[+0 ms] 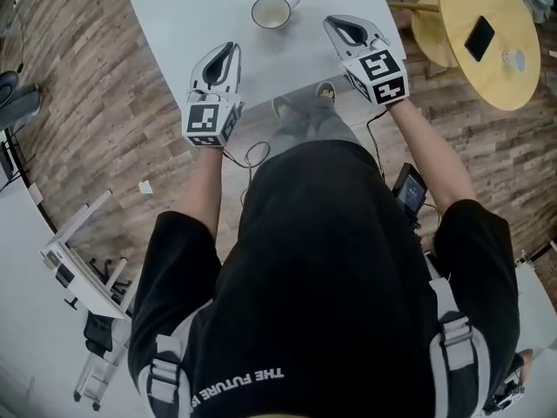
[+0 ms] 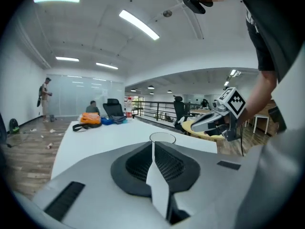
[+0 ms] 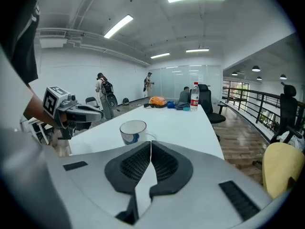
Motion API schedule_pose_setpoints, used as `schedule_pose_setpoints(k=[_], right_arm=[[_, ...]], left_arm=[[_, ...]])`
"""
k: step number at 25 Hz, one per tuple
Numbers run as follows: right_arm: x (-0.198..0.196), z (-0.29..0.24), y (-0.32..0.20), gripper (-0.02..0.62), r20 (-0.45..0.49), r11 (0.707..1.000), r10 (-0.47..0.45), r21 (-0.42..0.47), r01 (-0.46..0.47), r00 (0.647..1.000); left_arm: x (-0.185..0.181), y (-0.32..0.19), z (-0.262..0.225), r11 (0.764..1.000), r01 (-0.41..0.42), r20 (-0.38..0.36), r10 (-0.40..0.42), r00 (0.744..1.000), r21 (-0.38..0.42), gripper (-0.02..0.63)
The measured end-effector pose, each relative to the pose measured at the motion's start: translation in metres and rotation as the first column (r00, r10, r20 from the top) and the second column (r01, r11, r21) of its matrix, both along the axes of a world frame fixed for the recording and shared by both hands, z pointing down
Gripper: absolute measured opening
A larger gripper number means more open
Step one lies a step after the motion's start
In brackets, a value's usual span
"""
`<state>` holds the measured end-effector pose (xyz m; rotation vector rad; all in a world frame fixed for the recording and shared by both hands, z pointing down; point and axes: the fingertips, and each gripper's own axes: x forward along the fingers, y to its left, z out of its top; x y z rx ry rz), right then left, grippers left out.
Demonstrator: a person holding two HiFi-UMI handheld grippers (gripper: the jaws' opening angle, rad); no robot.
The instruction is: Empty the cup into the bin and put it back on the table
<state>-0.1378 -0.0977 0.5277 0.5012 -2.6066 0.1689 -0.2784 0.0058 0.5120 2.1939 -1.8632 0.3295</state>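
Note:
A white cup (image 1: 271, 11) stands upright on the long white table (image 1: 191, 16), a little in from its near edge. It looks empty from above. My left gripper (image 1: 231, 50) hovers over the near edge, to the cup's lower left, jaws shut with nothing between them. My right gripper (image 1: 336, 24) is just right of the cup, also shut and empty. In the left gripper view only the cup's rim (image 2: 162, 137) shows above the closed jaws of the left gripper (image 2: 153, 143). In the right gripper view the cup (image 3: 133, 130) stands just beyond the right gripper (image 3: 151, 143), slightly left.
A round yellow table (image 1: 500, 77) carrying a black phone (image 1: 479, 38) stands to the right, beside a yellow seat (image 1: 431, 33). A white rack (image 1: 83, 268) stands on the wooden floor at left. Bags (image 3: 157, 100) and a bottle (image 3: 194, 95) lie at the table's far end.

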Motion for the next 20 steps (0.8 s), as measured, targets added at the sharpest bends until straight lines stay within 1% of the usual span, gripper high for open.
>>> schedule_pose_setpoints(k=[1,2,5,9,12,16,20], right_arm=[[0.001,-0.013,0.009,0.017,0.024,1.000,-0.001,0.007,0.000,1.000],[0.001,-0.024,0.019,0.016,0.048,1.000,-0.002,0.012,0.002,0.999],[-0.006,-0.056,0.041,0.015,0.119,1.000,0.013,0.011,-0.015,0.993],[-0.016,-0.088,0.065,0.015,0.191,0.998,0.060,-0.002,-0.061,0.980],[-0.025,-0.112,0.082,0.015,0.240,0.998,0.053,0.032,-0.063,0.969],[-0.035,-0.134,0.092,0.015,0.282,0.996,0.039,0.068,-0.060,0.959],[-0.039,-0.142,0.085,0.015,0.285,0.994,0.032,0.088,-0.059,0.958]], left_arm=[[-0.002,0.008,-0.011,0.999,0.030,-0.005,-0.030,1.000,0.017,0.029],[-0.001,0.015,-0.021,0.998,0.047,-0.023,-0.046,0.999,0.035,0.021],[0.003,0.028,-0.049,0.995,0.054,-0.072,-0.048,0.996,0.085,0.021],[0.007,0.043,-0.072,0.993,0.073,-0.135,-0.060,0.989,0.097,0.021],[0.007,0.054,-0.091,0.989,0.089,-0.165,-0.069,0.984,0.115,0.021],[0.003,0.062,-0.114,0.982,0.102,-0.170,-0.075,0.983,0.157,0.021],[0.003,0.054,-0.123,0.979,0.103,-0.162,-0.074,0.984,0.178,0.021]])
